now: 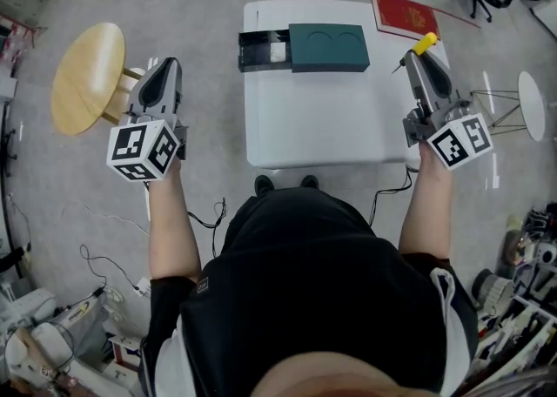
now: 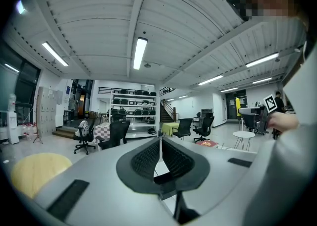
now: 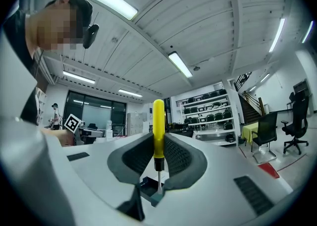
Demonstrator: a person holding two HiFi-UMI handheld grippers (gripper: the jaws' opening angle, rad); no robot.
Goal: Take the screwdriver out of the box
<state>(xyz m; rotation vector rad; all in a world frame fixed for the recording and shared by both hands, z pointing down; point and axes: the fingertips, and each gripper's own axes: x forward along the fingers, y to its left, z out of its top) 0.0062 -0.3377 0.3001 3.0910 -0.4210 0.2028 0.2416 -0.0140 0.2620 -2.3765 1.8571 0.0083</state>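
Note:
A yellow-handled screwdriver [image 1: 425, 43] is held in my right gripper [image 1: 423, 59], which is shut on it at the table's right edge. In the right gripper view the screwdriver [image 3: 158, 123] stands upright between the pads, handle up and blade down. The dark green box [image 1: 329, 47] lies at the back of the white table [image 1: 322, 125], its black drawer [image 1: 264, 50] pulled out to the left. My left gripper [image 1: 167, 69] hangs off the table's left side over the floor. In the left gripper view its jaws [image 2: 161, 146] meet with nothing between them.
A red book [image 1: 405, 16] lies at the table's back right corner. A round wooden stool [image 1: 87, 77] stands just left of my left gripper. A small white side table [image 1: 531, 105] stands at the right. Office chairs stand at the back, and cables lie on the floor.

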